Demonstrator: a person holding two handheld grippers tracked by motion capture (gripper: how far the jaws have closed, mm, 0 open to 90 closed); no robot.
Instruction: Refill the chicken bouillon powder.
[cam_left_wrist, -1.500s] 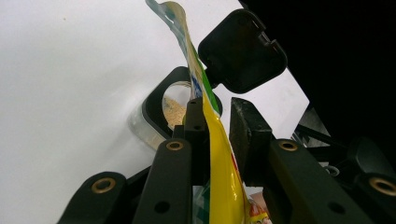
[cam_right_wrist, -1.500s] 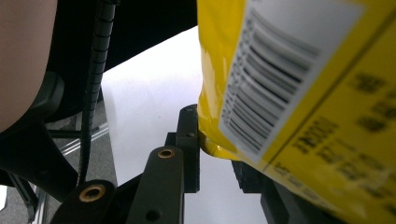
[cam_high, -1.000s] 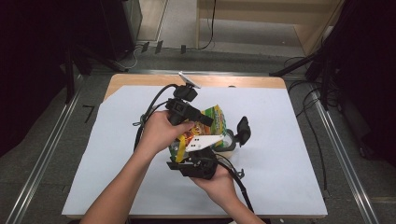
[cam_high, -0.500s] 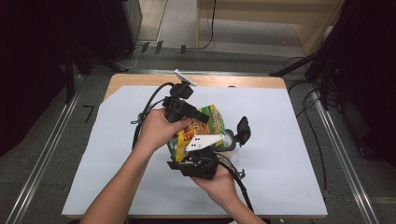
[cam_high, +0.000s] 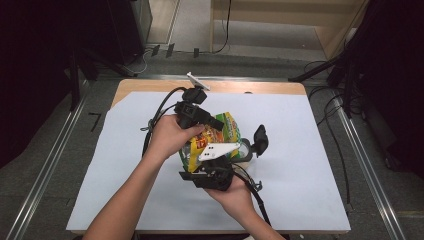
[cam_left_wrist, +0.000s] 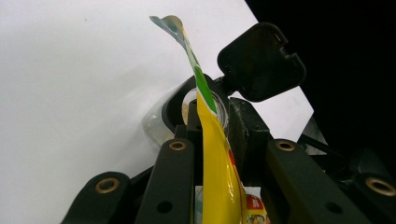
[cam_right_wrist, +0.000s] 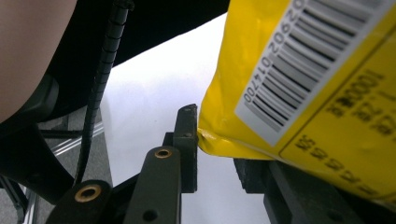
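A yellow and green snack bag (cam_high: 228, 128) hangs above the middle of the table, held between both grippers. My left gripper (cam_high: 216, 124) comes in from the far side and is shut on the bag's upper edge (cam_left_wrist: 215, 154), which runs edge-on between its jaws. My right gripper (cam_high: 204, 162) grips the bag's near lower corner (cam_right_wrist: 303, 70), with one pad (cam_right_wrist: 187, 140) pressed against the foil. Under the bag stands a clear jar (cam_left_wrist: 161, 123) with a black rim (cam_high: 245, 152). Its black hinged lid (cam_high: 260, 139) (cam_left_wrist: 261, 60) is flipped open to the right.
A white sheet (cam_high: 310, 165) covers the wooden table (cam_high: 150, 86). Black cables (cam_high: 160, 112) trail from both grippers across the sheet. Metal rails (cam_high: 47, 170) run along the floor on both sides, with dark equipment beyond them.
The left hand and its gripper have edged slightly toward the far side. The bag, the jar and the right gripper stay where they were.
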